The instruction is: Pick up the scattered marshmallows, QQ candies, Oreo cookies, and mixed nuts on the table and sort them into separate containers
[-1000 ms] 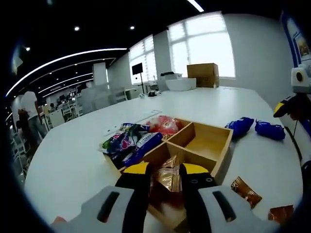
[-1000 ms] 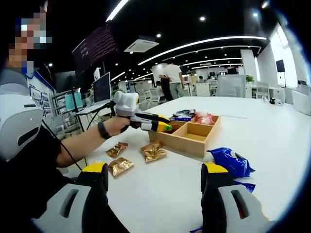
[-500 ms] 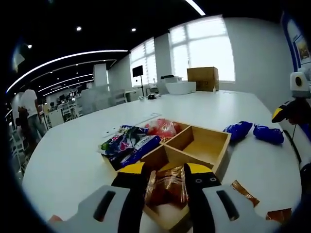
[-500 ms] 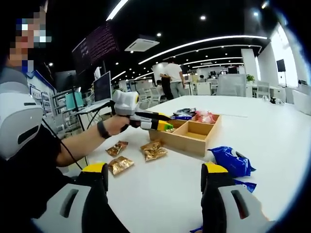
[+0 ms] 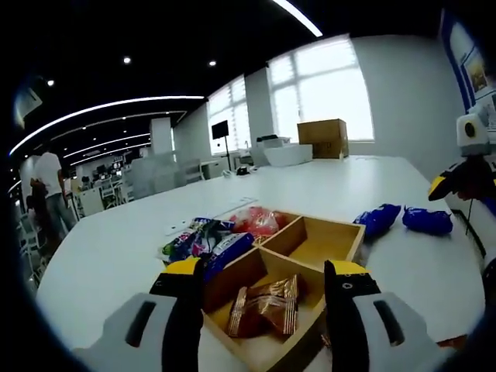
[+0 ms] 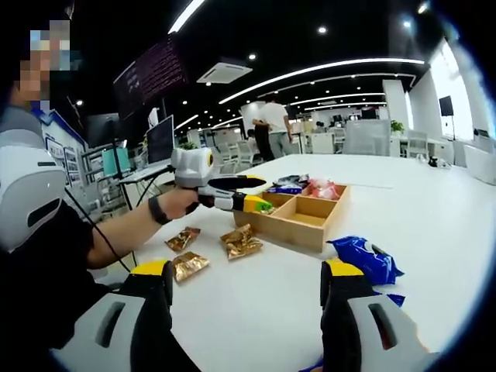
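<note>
A wide white table [image 5: 325,174] carries everything. On it sits a wooden tray [image 5: 350,242] split into four compartments. In the left gripper view, the far-left compartment holds a pile of blue and purple packets [image 5: 203,238], the far one a red packet [image 5: 256,221], the right one is bare wood, and the nearest one holds a brown foil packet [image 5: 267,306] lying flat on its floor. The left tool [image 5: 263,298] hangs over that nearest compartment with its jaws spread wide — the brown packet lies between them, gripped by neither.

In the right gripper view, the same left tool [image 6: 248,194] shows in the person's hand [image 6: 177,203], reaching over the near corner of the tray [image 6: 298,229]. The right tool [image 6: 244,294] hovers above the table [image 6: 434,209] with its jaws apart and nothing between them.

Two blue packets [image 5: 403,219] lie on the table beyond the tray's right side; one blue packet [image 6: 364,260] lies just ahead of the right tool. Three more brown foil packets — one [image 6: 242,241] just beside the tray, two [image 6: 186,252] nearer the person — rest loose on the table.
</note>
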### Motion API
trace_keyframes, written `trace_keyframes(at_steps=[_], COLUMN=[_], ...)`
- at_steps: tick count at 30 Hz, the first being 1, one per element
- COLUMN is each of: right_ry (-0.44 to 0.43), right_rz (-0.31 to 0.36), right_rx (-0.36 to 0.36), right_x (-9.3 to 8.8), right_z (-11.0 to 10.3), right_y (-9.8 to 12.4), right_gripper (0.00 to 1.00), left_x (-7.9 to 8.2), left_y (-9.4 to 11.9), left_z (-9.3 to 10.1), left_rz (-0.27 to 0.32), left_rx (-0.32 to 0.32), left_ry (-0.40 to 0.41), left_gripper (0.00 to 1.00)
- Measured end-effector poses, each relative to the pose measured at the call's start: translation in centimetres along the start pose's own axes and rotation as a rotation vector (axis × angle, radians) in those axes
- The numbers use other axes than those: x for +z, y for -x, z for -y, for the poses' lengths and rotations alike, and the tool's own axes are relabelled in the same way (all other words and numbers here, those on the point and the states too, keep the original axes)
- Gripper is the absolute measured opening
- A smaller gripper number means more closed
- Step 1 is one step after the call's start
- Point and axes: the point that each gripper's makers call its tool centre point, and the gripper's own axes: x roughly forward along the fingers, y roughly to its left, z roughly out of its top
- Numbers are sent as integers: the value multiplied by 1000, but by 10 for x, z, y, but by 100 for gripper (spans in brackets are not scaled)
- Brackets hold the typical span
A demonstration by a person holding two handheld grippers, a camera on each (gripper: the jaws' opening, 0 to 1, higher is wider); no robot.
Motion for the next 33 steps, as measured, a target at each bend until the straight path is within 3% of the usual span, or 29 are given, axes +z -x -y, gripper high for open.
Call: trace_keyframes(at_steps=[9,15,33], right_ry=[5,11,12], right_rz=[1,-1,-3], right_rx=[-3,0,1], right_x=[3,4,2], right_z=[-1,-4,-2], right_y=[-1,-1,-1], right_gripper=[74,74,74], left_x=[19,22,20], left_y=[16,26,61], left_z=[10,15,29], left_rz=[79,92,79], left_rx=[-8,-18,-6], left_ry=[-3,-5,-21], left_gripper=[89,97,97])
